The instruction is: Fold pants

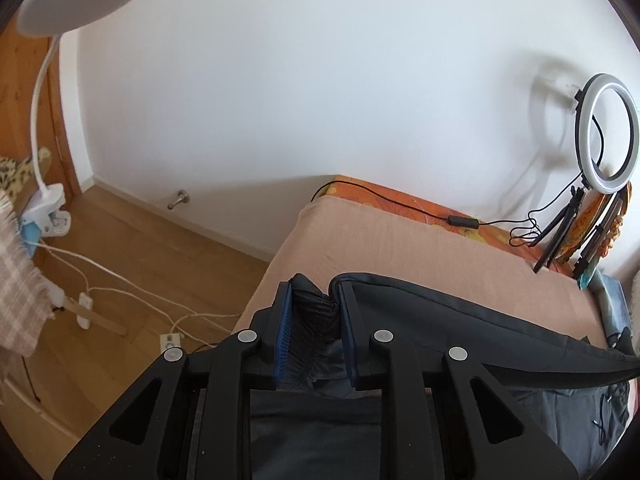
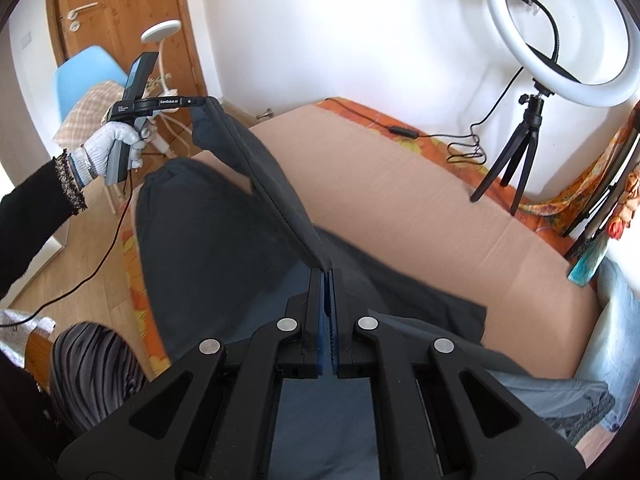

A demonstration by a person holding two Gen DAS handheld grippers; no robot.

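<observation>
Dark grey pants (image 2: 224, 240) lie partly on the peach-covered bed (image 2: 400, 184). One folded edge of them (image 2: 276, 196) is lifted and stretched taut between my two grippers. My left gripper (image 1: 314, 286) is shut on the ribbed cuff (image 1: 316, 312), bunched between its blue pads. From there the fabric (image 1: 480, 320) runs off to the right. In the right wrist view the left gripper (image 2: 202, 101) shows at upper left, held by a gloved hand (image 2: 116, 148). My right gripper (image 2: 325, 271) is shut on the other end of the taut edge.
A ring light on a tripod (image 2: 560, 28) stands at the bed's far side, its cable (image 2: 440, 136) trailing on the orange sheet. Light blue clothes (image 2: 612, 320) lie at the right. Left of the bed are wooden floor, white cables (image 1: 120, 288), a clamp lamp (image 1: 44, 212) and a blue chair (image 2: 80, 80).
</observation>
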